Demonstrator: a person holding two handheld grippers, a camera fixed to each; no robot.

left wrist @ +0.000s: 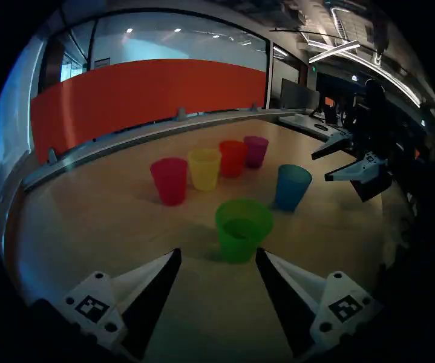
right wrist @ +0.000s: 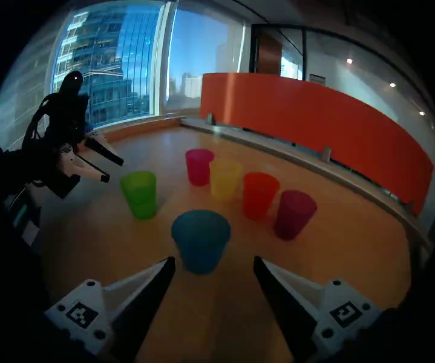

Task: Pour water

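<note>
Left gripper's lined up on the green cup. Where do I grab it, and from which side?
I'd take the green cup across its side wall, near mid-height, coming straight in from the near side, where the open left gripper faces it. It stands upright, round, narrowing downward, with bare table on both flanks; the blue cup stands apart, behind-right.

Broad light wooden desk (left wrist: 96, 212). Orange partition (left wrist: 144, 97) along far edge, glass wall above. Tall windows (right wrist: 114, 66) show high-rise towers, blue sky. Linear ceiling lights (left wrist: 338, 51) lit overhead.
</note>
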